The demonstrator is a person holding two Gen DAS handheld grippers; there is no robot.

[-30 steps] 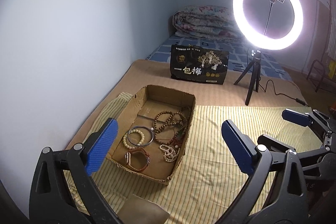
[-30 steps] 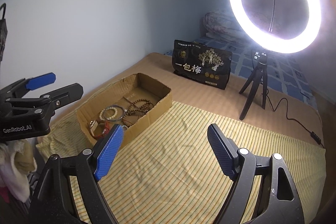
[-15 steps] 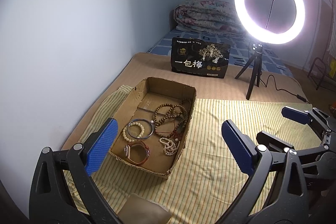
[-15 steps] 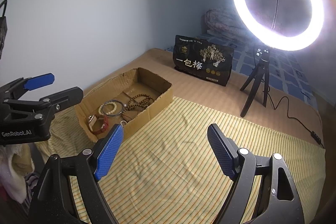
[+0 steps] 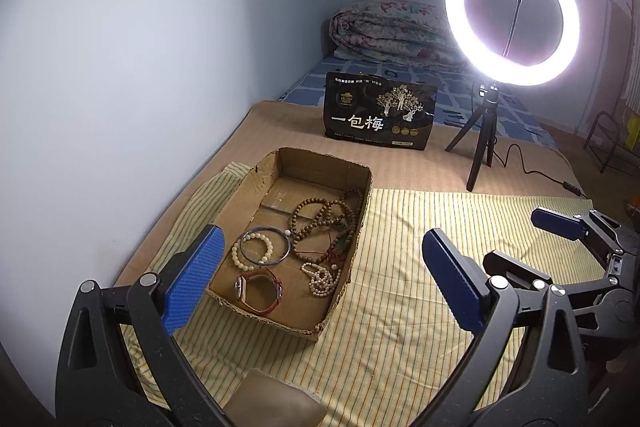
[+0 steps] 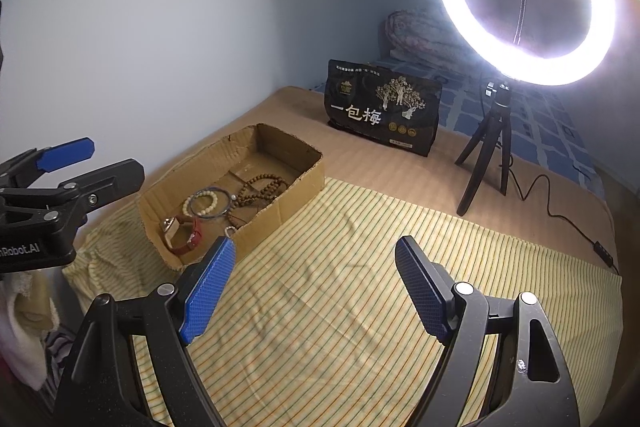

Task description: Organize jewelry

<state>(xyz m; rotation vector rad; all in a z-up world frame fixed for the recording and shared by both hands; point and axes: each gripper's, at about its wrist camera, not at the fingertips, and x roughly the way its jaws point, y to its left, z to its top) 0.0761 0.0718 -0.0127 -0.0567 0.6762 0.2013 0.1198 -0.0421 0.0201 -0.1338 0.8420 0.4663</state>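
Note:
A shallow cardboard box [image 5: 362,183] [image 6: 296,187] sits on a yellow striped cloth [image 5: 420,267] [image 6: 360,267]. In it lie brown bead strings [image 5: 320,223] [image 6: 260,189], a cream bead bracelet [image 5: 253,251], a thin blue bangle [image 5: 280,255], a white pearl strand [image 5: 322,277] and a red-strap watch [image 5: 260,293] [image 6: 184,233]. My left gripper [image 5: 320,283] is open and empty, above the box's near end. My right gripper [image 6: 312,291] is open and empty over the bare cloth, right of the box.
A lit ring light on a small tripod [image 5: 486,131] [image 6: 492,147] stands at the back right, its cable trailing right. A black snack bag [image 5: 378,117] [image 6: 384,107] stands behind the box. A folded quilt [image 5: 392,31] lies by the far wall. The wall runs along the left.
Both grippers have tilted downward slightly, so the box and cloth sit higher in view. Both stay open; nothing in the box has moved.

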